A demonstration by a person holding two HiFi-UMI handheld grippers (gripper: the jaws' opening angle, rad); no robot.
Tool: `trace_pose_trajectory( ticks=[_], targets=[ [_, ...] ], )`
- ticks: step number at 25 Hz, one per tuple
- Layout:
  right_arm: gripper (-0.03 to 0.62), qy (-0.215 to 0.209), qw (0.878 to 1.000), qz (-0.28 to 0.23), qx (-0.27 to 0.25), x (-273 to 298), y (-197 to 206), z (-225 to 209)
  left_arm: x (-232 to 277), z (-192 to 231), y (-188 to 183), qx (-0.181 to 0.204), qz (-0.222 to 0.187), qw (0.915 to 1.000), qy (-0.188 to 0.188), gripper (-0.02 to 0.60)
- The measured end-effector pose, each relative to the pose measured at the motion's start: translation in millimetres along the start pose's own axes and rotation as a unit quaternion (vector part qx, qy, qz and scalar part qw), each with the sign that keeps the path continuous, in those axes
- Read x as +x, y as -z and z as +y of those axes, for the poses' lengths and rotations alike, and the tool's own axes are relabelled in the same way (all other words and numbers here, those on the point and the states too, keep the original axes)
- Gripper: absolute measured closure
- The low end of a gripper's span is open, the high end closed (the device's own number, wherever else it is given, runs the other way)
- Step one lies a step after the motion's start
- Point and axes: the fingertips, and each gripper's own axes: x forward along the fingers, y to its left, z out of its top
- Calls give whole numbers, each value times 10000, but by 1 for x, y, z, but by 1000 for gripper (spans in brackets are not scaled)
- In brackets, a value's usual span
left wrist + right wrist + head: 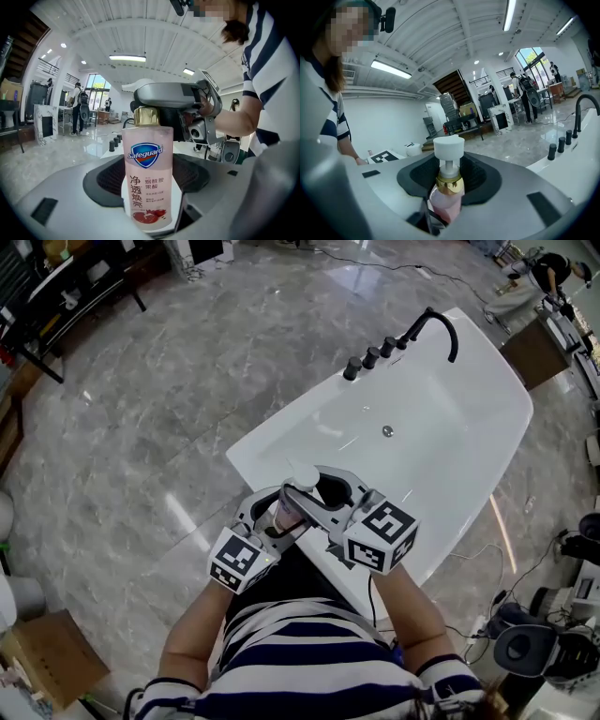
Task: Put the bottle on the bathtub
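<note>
A pink soap bottle with a gold collar and a white pump head is held over the near rim of the white bathtub. My left gripper is shut on its body, and the label faces that gripper's camera. My right gripper is shut on the bottle just below the collar. In the right gripper view the pump head and the collar rise between its jaws. The right gripper hides the pump in the left gripper view.
A black faucet and several black knobs stand on the tub's far rim, and a drain lies in its basin. Grey marble floor surrounds the tub. A cardboard box is at lower left, equipment at right.
</note>
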Motion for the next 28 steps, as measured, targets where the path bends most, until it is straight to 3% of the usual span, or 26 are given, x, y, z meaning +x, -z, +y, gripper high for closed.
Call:
trace_pose_trajectory(
  ticks=[14,28],
  targets=[
    [444,472,9985,284,-64,61,0,-80,46,83,9,131,84,9995,269,270],
    [445,1018,9939,-13,-417,111,-10,-160,104,164,12,230,100,9991,355,276]
  ],
)
